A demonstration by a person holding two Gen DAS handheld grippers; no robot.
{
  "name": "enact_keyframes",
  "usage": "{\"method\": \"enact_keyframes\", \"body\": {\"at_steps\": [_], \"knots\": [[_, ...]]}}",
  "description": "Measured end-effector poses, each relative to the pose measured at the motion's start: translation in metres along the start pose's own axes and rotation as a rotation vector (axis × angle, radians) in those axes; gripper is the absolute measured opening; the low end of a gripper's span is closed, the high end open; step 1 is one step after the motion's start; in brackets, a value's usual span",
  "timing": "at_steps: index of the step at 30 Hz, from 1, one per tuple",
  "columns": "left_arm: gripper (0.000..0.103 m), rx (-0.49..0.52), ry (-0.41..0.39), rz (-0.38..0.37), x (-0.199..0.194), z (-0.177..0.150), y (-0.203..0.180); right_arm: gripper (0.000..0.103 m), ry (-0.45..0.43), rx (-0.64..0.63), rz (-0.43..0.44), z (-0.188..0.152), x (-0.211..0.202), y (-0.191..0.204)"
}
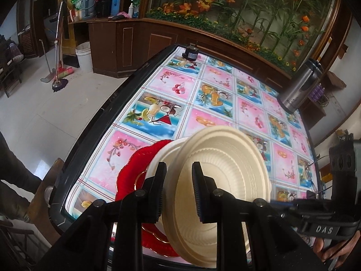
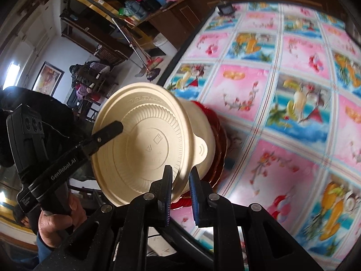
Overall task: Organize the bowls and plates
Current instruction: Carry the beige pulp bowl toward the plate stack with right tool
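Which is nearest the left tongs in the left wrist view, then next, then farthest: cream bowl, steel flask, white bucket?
1. Cream bowl, its rim between the left tongs.
2. Steel flask, on the table's far right edge.
3. White bucket, on the floor, far left.

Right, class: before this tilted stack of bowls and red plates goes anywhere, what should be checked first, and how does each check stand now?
1. Left hand-held gripper closed on the cream bowl rim: ok.
2. Right hand-held gripper closed on the same rim: ok.
3. Bowl level: not ok, it is tipped on edge.
4. Red plate behind the bowls is secured: cannot tell.
5. Steel flask stands apart from the stack: ok.
6. Stack lifted off the table: cannot tell.
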State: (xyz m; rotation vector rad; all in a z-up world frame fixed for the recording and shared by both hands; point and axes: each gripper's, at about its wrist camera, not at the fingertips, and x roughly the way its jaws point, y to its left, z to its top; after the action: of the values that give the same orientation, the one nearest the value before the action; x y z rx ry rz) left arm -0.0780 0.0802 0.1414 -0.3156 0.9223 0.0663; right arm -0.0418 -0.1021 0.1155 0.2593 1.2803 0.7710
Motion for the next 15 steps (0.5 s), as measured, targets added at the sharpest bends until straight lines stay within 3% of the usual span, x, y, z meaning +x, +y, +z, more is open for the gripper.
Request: {"method": "enact_keyframes", "body": {"at_steps": [6, 15], "knots": [[0.021, 0.034, 0.031, -0.007, 0.016, 0.009, 0.005, 0.019, 0.021, 0.099, 0.047, -0.006, 0.016, -0.009], [0.021, 0.096, 0.085, -0.043, 0.043, 0.018, 0.007, 0.021, 0.004, 0.199, 0.035, -0.012, 0.029, -0.012]]}}
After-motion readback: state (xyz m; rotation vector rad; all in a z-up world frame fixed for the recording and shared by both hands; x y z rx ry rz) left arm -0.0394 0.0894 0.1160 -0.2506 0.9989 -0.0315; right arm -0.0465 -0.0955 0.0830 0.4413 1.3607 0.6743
